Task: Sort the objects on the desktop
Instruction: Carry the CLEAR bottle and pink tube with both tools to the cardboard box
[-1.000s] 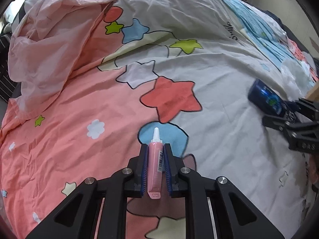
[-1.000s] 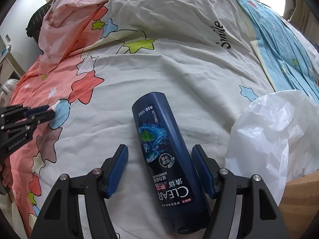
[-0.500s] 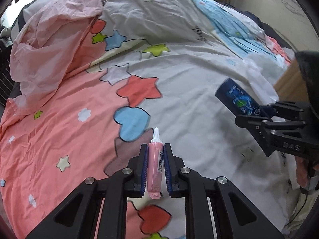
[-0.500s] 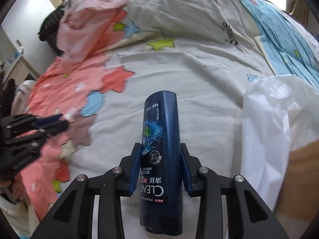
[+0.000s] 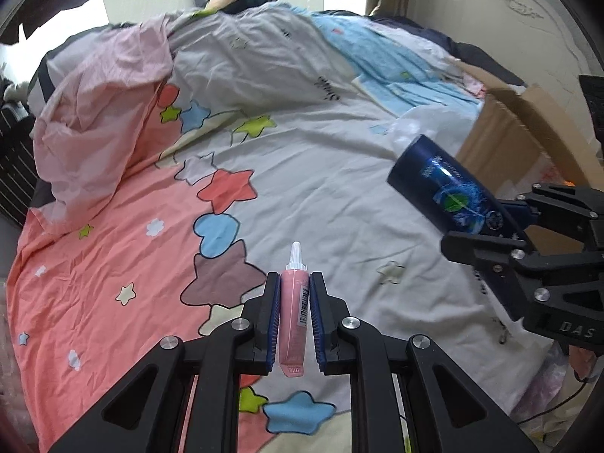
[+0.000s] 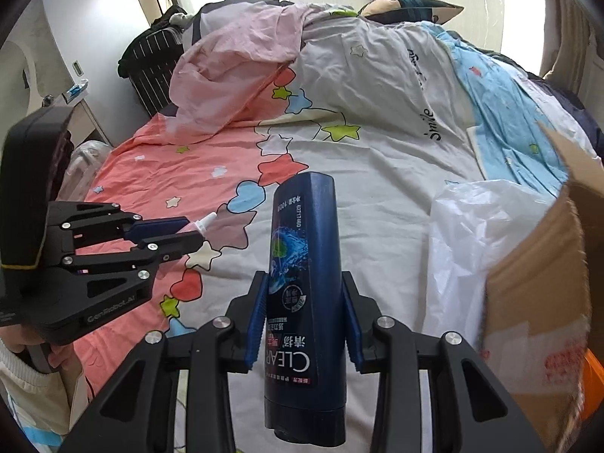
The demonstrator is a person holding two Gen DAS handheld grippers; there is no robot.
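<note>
Left gripper (image 5: 295,304) clamps pink tube (image 5: 293,313) above quilt (image 5: 321,188).

1. Pink tube (image 5: 292,313): slim, with a white nozzle cap and a barcode down one side. It is clamped between the left claw's (image 5: 295,287) blue pads, nozzle pointing forward, raised above the bed.
2. Blue bottle (image 6: 304,294): dark, flattened, labelled "CLEAR", cap end nearest the camera. It is gripped mid-body by the right claw (image 6: 305,290), off the bed, near its right edge.
</note>
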